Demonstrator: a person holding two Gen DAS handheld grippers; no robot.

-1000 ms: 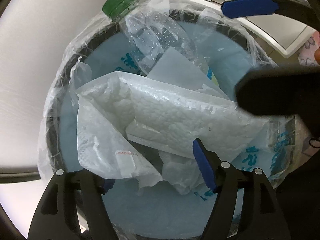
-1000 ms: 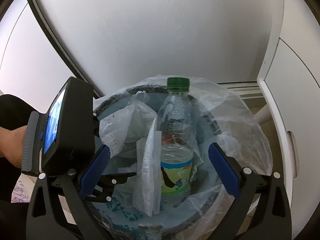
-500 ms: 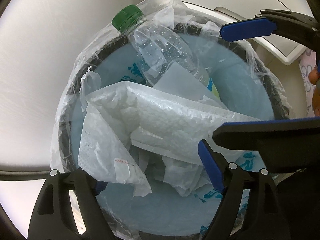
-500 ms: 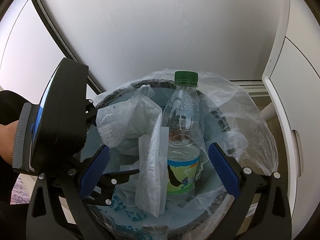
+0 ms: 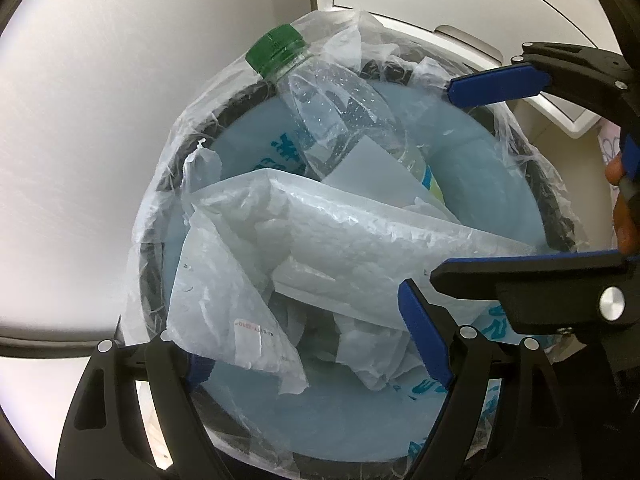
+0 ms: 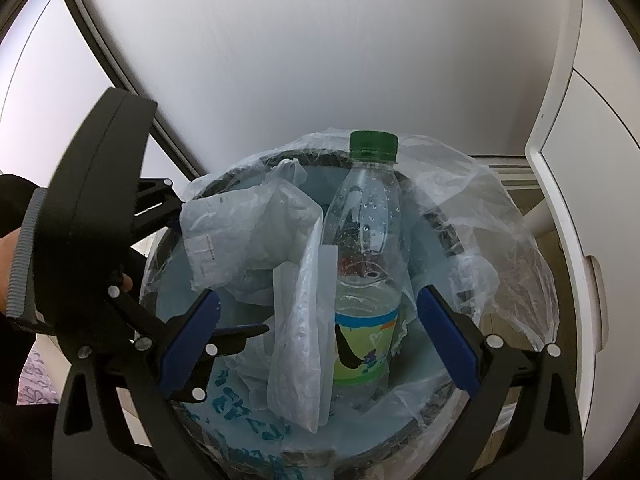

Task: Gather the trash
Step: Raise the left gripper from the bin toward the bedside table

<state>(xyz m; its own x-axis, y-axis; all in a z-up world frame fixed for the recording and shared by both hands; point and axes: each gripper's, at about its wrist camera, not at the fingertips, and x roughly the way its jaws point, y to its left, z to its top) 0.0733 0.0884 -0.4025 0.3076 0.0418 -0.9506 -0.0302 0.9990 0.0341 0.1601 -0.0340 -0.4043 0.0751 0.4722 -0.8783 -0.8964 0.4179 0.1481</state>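
A black-rimmed trash bin (image 5: 152, 280) with a clear liner and a blue bag fills both views. A clear plastic bottle (image 5: 340, 120) with a green cap leans upright against the far rim. A crumpled white padded bag (image 5: 340, 240) lies loose across the middle of the bin. My left gripper (image 5: 312, 356) hangs open above the near rim, and its pads touch nothing. In the right wrist view my right gripper (image 6: 320, 340) stands open, with its blue pads wide on either side of the bottle (image 6: 368, 232) and clear of it. The left gripper (image 6: 218, 268) shows at the bin's left.
White cabinet panels and a wall close in behind the bin (image 6: 448, 236). A hand (image 5: 624, 220) holds the right gripper (image 5: 446, 180) over the bin's right side. A floral cloth (image 5: 616, 140) shows at the right edge. A strip of wooden floor (image 6: 504, 324) lies to the bin's right.
My left gripper has let go of the white bag, opened wider and risen away from the bin. The bag now rests in the bin. The right gripper has stayed put.
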